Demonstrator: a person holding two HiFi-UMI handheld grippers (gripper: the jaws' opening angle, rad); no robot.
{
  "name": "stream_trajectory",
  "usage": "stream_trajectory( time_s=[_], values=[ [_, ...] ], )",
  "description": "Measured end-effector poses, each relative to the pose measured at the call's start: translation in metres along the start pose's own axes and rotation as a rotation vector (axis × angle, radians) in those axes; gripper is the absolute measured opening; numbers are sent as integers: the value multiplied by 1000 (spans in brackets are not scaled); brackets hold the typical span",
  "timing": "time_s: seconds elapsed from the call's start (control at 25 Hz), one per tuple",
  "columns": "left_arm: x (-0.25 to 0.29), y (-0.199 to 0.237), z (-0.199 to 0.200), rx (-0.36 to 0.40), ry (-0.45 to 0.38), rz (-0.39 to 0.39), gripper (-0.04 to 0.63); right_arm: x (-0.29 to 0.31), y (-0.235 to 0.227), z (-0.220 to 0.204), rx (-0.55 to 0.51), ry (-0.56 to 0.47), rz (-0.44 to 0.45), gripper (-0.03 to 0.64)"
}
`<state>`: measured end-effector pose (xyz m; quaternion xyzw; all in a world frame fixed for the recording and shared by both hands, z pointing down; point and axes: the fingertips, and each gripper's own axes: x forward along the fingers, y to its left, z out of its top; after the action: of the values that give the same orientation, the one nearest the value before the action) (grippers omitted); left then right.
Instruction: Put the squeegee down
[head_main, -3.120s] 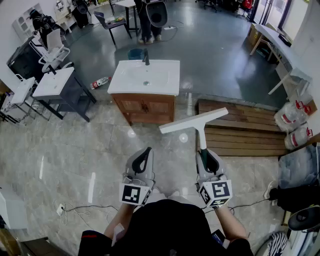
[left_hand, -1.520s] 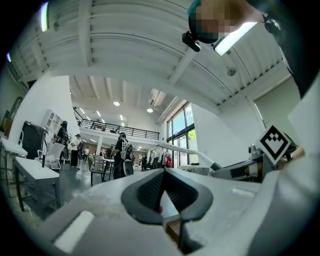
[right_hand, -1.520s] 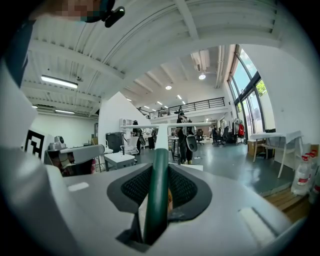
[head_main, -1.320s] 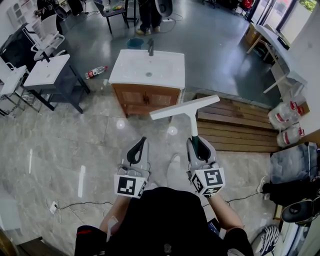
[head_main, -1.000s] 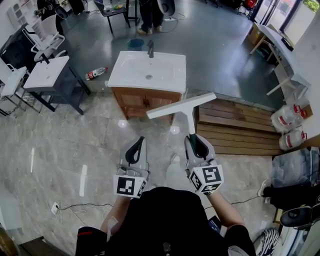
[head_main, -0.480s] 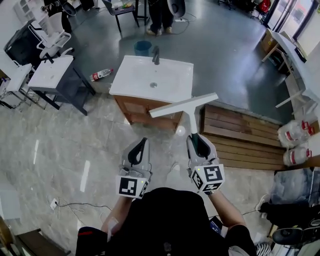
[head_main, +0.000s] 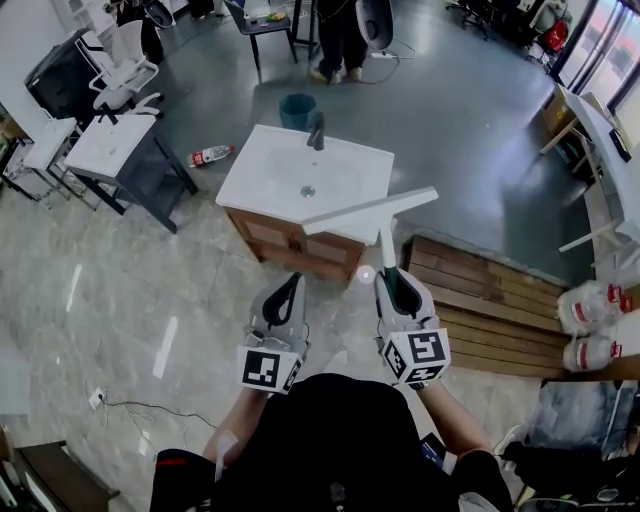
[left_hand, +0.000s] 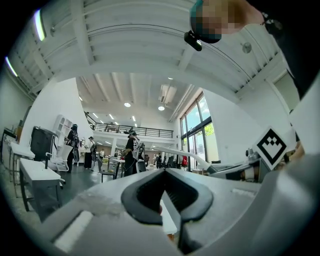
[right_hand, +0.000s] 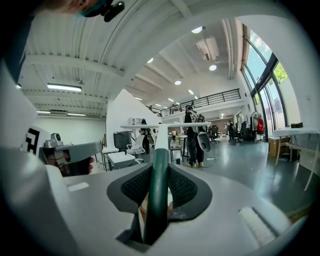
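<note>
Closest to the person, both grippers are held out level at about waist height, side by side over the shiny tile floor (head_main: 120, 290). The left gripper (head_main: 294, 284) has its jaws pressed together at the tips with nothing between them. The right gripper (head_main: 392, 276) pinches the green handle of the squeegee (head_main: 370, 212). The white shaft runs forward from the jaws to the long white blade, which lies crosswise in the air, its right end a little higher. From above, the blade crosses the front edge of the sink (head_main: 270, 175), a white basin on a wooden cabinet with a dark tap (head_main: 317, 131) at the back. A wooden platform (head_main: 490, 300) lies on the floor to the right. Behind the sink are a blue bucket (head_main: 296, 108) and a bottle (head_main: 210, 155) on its side, and a small table (head_main: 108, 147) to the left. Farther off, a person (head_main: 340, 40) stands by a desk.
</note>
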<state>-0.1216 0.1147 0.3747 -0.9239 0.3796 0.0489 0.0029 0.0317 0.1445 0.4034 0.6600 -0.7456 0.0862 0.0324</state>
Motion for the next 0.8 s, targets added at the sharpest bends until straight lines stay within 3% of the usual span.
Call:
stream_trajectory(
  time_s=[0.32, 0.8],
  values=[
    [41, -14, -14, -1, 14, 29, 2, 25, -46, -3, 20, 24, 11, 97],
    [78, -7, -28, -17, 43, 33, 2, 49, -73, -14, 45, 64, 6, 98]
  ],
)
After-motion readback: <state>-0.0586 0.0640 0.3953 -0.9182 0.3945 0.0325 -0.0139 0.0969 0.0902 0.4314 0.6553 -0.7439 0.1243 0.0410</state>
